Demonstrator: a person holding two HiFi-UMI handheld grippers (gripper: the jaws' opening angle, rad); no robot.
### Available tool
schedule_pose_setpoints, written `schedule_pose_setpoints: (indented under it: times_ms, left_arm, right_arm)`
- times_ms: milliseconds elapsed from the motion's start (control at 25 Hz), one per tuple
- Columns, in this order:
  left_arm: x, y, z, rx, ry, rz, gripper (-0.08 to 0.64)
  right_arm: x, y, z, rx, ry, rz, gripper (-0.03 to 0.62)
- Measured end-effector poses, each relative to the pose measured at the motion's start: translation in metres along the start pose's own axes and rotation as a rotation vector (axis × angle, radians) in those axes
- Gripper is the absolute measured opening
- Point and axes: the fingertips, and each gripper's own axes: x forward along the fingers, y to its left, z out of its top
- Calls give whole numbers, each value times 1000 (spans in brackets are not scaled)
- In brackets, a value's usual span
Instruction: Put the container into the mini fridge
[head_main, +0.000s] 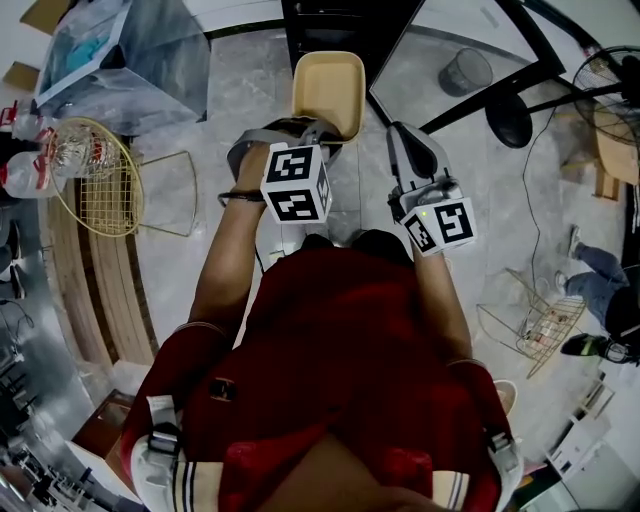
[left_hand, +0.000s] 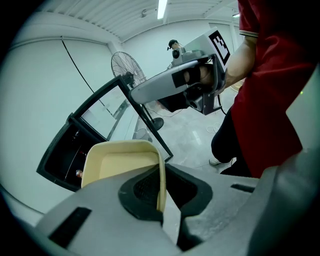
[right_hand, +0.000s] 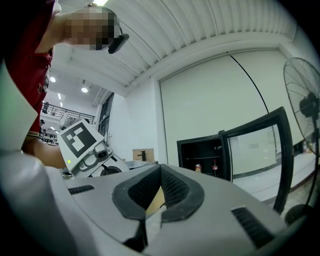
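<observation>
The container (head_main: 328, 90) is a cream rectangular tub, held out in front of the open mini fridge (head_main: 340, 25). My left gripper (head_main: 318, 128) is shut on the near wall of the container (left_hand: 120, 165), whose rim stands pinched between the pads of the left gripper (left_hand: 161, 197). My right gripper (head_main: 405, 135) hangs beside it on the right, shut and empty. In the right gripper view the right gripper (right_hand: 160, 172) points at the mini fridge (right_hand: 205, 155), where a can (right_hand: 197, 168) and a bottle (right_hand: 215, 166) stand on a shelf. The mini fridge (left_hand: 67, 150) shows dark inside.
The fridge's glass door (head_main: 470, 60) swings out to the right. A standing fan (head_main: 610, 95) and a grey bin (head_main: 467, 70) are behind it. A gold wire basket (head_main: 100, 180) sits at the left, a wire rack (head_main: 540, 320) and another person (head_main: 600, 290) at the right.
</observation>
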Motion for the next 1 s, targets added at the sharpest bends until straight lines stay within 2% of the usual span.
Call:
schedule_pose_setpoints:
  times_ms: [280,560,1000]
  left_arm:
    - [11,14,-11,20,7,-17,25]
    - [37,33,-18,17,28,-27,25]
    - [97,109,-32,8,59,-5,25]
  right_arm:
    - [14,-7,2,-33,16,-29,-6]
    - [34,-30,-14,-44,33,-52,-6]
    - [97,-102,-27,-56,46,-62,-6]
